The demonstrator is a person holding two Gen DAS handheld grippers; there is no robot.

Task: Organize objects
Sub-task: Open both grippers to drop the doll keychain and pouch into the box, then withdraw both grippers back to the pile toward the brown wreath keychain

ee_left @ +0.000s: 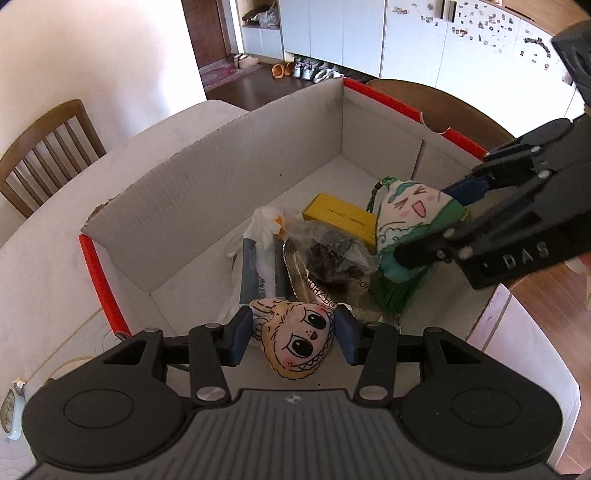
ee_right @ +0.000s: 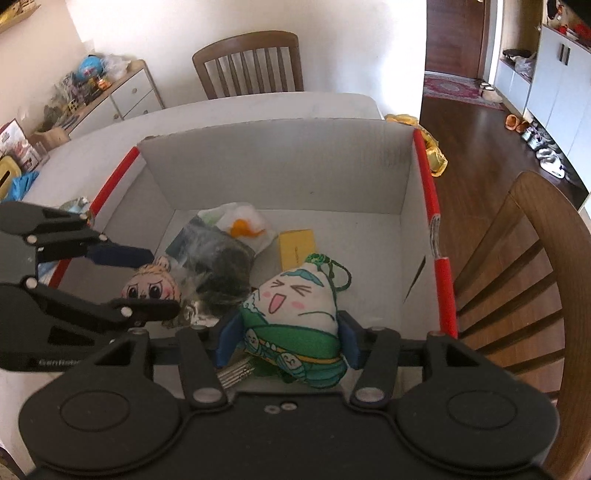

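Packets [ee_left: 325, 254] and toys [ee_right: 291, 317] inside box [ee_left: 207, 184]

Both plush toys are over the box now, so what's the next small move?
Probably open both hand-held grippers and let go. The left hand-held gripper holds the yellow-haired plush and the right hand-held gripper the green dumpling plush, both low inside the box, above the items already there.

A home dining room: wooden chairs [ee_right: 248, 62] around a white desk [ee_right: 258, 105], shoes [ee_left: 314, 70] by the entry cabinets [ee_left: 332, 29], a rug [ee_right: 458, 88] on wood floor.
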